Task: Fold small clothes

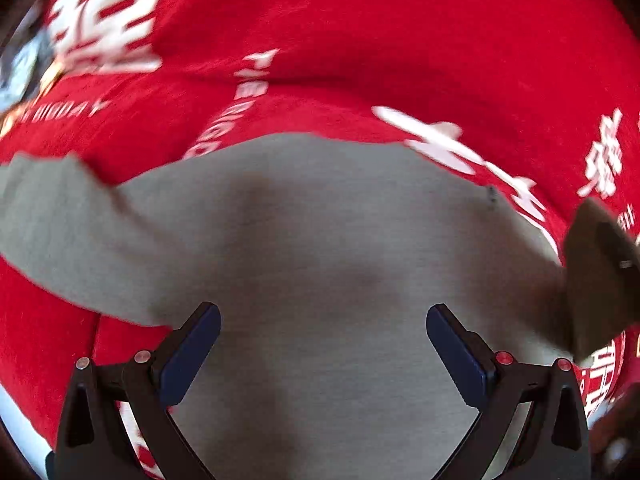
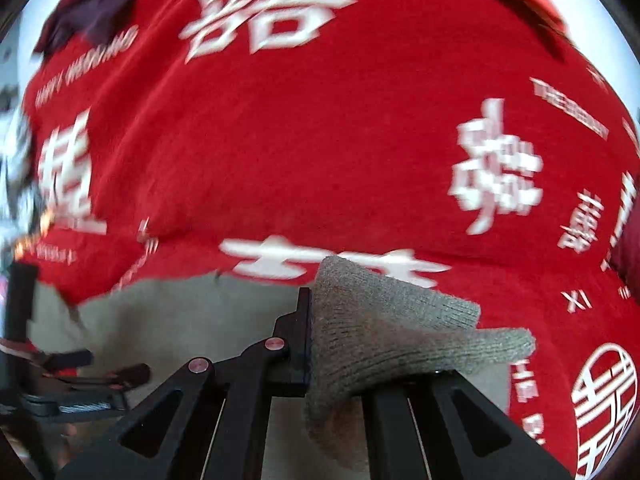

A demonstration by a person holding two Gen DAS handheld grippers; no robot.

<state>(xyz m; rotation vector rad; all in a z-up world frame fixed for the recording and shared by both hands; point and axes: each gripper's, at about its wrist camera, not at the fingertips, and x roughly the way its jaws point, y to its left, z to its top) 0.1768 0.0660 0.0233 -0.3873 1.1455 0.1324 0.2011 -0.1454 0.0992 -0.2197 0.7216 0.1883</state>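
Two grippers work over one grey knit garment spread on a red cloth with white lettering. The right gripper is pressed together, pinching a corner of the garment, which drapes over its right finger toward the cloth's round emblem. The left gripper hangs above the garment's middle with its fingers spread wide and nothing between them. From the left wrist view, the garment's long axis runs side to side, one sleeve-like end reaching left. Judging by this, the fold turns on the right hand carrying its corner across toward the left gripper.
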